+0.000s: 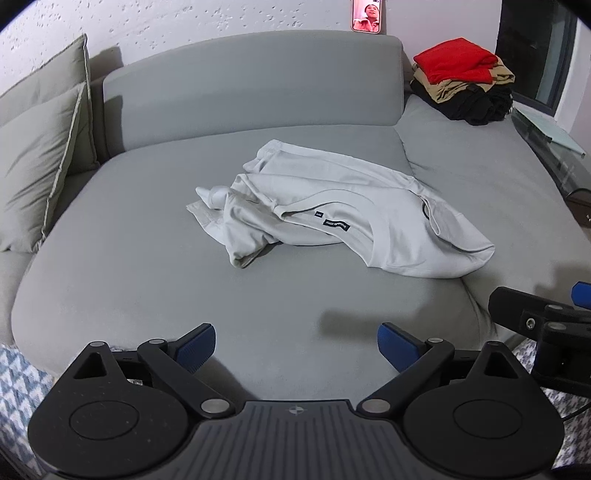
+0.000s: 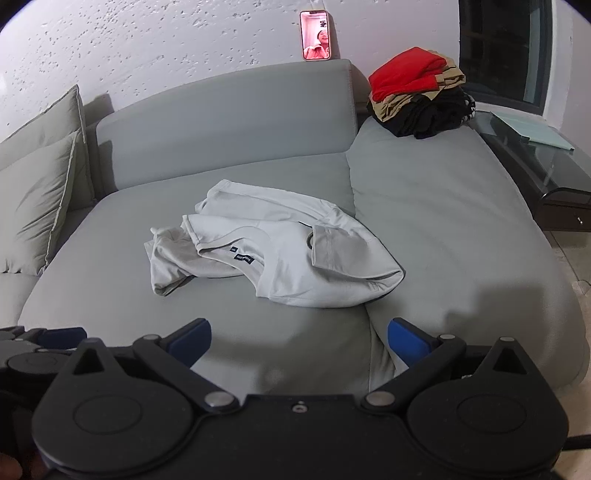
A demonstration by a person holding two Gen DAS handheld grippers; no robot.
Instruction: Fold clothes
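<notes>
**Waiting over a crumpled shirt, both grippers spread wide**

Lying in a loose heap near the middle of the wide grey upholstered sofa seat (image 1: pixel 129 295) is a pale grey short-sleeved T-shirt (image 1: pixel 332 214), crumpled and unfolded. Its collar is turned outward so that two small dark labels are seen on the fabric, and one sleeve is bunched toward the left side of the heap. The shirt is touched by neither tool.

The left gripper (image 1: pixel 295 345), black with blue pads, is held above the near edge of the seat, well short of the shirt. Its jaws are spread wide apart and nothing is found between them. The right gripper (image 2: pixel 299 341), of the same build, is held just beside it, likewise spread wide and empty; part of it is seen at the right edge of the left wrist view.

A stack of folded clothes (image 2: pixel 417 92), red on top, tan beneath and black at the bottom, is placed at the far right corner of the seat. A pink-cased phone (image 2: pixel 314 35) is propped upright on the grey backrest against the white speckled wall. Two grey-green cushions (image 1: pixel 40 155) are leaned at the left. A dark glass-topped side table (image 2: pixel 535 162) is seen to the right of the sofa.
</notes>
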